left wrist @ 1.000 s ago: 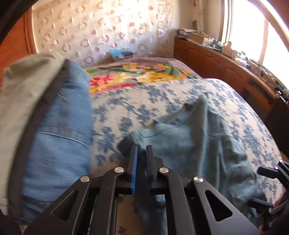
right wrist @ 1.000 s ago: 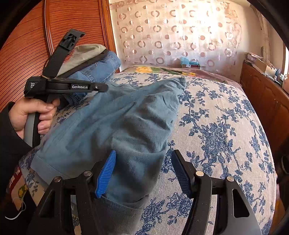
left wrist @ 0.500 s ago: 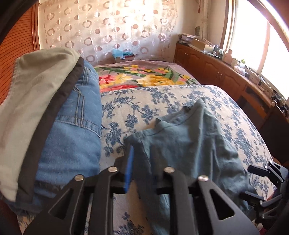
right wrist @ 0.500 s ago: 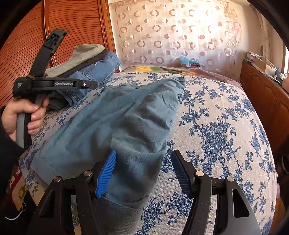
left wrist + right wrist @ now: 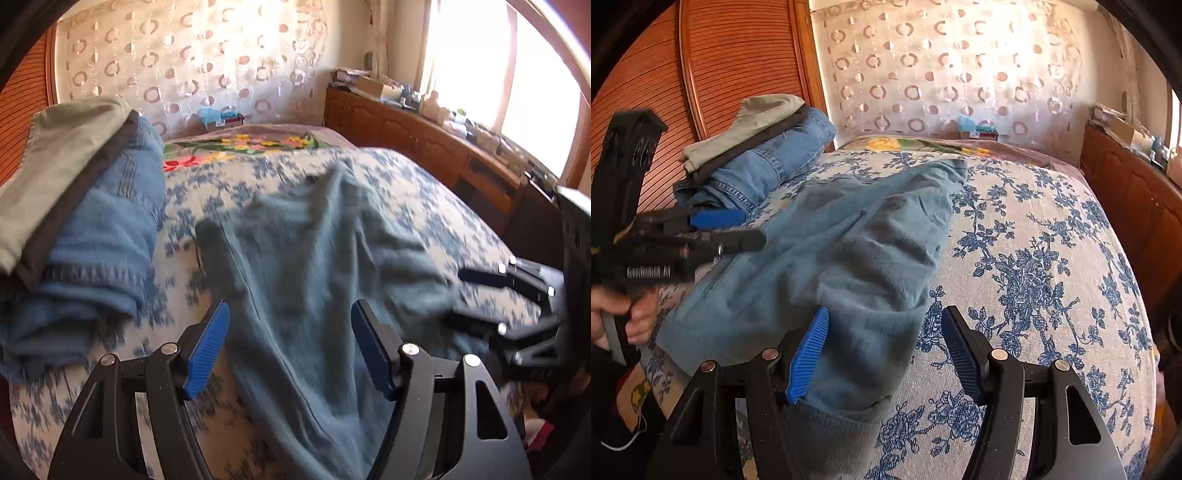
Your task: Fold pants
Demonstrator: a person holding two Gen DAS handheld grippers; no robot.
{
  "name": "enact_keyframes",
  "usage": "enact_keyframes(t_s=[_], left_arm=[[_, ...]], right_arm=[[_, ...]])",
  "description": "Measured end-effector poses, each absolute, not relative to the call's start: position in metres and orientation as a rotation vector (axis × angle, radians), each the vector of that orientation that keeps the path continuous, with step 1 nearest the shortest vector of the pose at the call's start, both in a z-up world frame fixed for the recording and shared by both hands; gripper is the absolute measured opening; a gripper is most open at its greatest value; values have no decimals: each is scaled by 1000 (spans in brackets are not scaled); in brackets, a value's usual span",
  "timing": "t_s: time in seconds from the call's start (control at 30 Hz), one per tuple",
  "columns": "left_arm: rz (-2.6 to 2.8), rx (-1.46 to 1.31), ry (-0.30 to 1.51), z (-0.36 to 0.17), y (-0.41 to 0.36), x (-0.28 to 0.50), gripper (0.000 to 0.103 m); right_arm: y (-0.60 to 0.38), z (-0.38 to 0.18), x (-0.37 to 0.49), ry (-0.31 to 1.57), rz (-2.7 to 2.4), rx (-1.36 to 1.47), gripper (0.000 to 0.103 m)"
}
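Left gripper (image 5: 290,347): ribbed blue pads just opened, apart above soft, creased blue-grey pants (image 5: 317,258) lying on the floral bedspread (image 5: 1052,258). Right gripper (image 5: 884,350): jaws apart, gripping nothing. Beyond, stacked folded denim (image 5: 768,166).

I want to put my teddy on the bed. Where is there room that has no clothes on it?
The widest bare patch of the bedspread lies between the teal pants and the wooden cabinets. A narrower strip runs between the pants and the stack of folded clothes. The near edge is crowded: pants, the left gripper and the right gripper.
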State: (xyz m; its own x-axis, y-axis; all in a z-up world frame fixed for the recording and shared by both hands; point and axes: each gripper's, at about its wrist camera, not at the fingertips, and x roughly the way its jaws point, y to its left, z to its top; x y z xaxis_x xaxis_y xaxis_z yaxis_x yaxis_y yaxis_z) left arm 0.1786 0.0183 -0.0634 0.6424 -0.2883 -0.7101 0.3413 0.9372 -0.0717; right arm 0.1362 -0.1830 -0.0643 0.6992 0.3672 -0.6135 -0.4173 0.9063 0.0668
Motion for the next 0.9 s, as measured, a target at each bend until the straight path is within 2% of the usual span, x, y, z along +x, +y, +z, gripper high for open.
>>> enact_keyframes(t_s=[0.33, 0.7, 0.9], left_arm=[[-366, 95, 810, -79, 17, 152, 69], [-354, 80, 801, -84, 20, 149, 69], [-350, 85, 786, -84, 21, 143, 69]], right_arm=[[-210, -57, 98, 662, 422, -123, 65], [-223, -54, 58, 700, 425, -181, 52], [-210, -54, 50, 705, 451, -226, 48]])
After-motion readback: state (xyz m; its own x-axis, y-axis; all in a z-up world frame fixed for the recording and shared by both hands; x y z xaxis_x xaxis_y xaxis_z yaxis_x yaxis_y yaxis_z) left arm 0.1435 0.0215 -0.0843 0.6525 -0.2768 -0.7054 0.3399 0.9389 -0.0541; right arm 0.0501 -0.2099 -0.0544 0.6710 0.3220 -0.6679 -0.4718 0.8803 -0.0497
